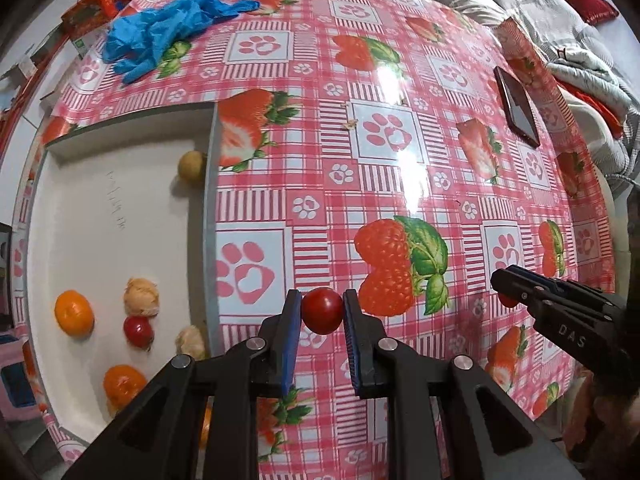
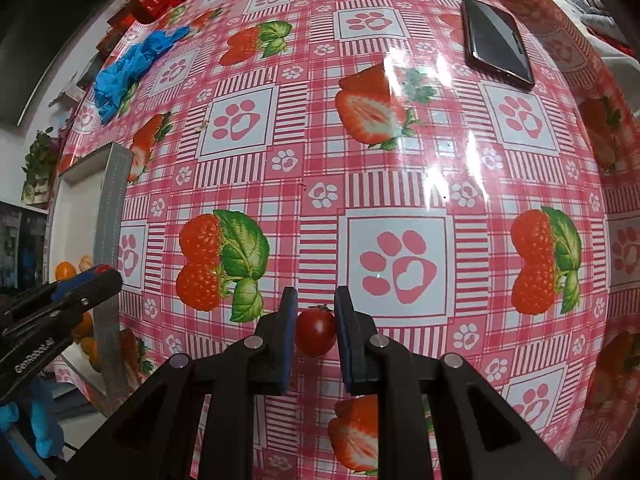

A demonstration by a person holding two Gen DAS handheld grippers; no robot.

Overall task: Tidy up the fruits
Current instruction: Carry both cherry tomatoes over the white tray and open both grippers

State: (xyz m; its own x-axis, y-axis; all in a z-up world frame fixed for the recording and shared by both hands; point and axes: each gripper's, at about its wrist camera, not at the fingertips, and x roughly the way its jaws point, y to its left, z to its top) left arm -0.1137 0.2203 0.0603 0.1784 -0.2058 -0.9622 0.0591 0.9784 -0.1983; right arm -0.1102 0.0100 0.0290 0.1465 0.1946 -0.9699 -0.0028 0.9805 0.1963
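Red tomatoes sit clamped in left tool (image 1: pixel 322 310) and right tool (image 2: pixel 316 332), undersides hidden.

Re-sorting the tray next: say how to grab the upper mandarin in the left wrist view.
Come from straight above and close across the mandarin at its widest middle. It is round and stands apart from the cherry tomato nearby, and the walls of the white tray would likely hinder a sideways approach.

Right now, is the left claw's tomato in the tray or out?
Out: the left claw grips the cherry tomato over the tablecloth, right of the white tray.
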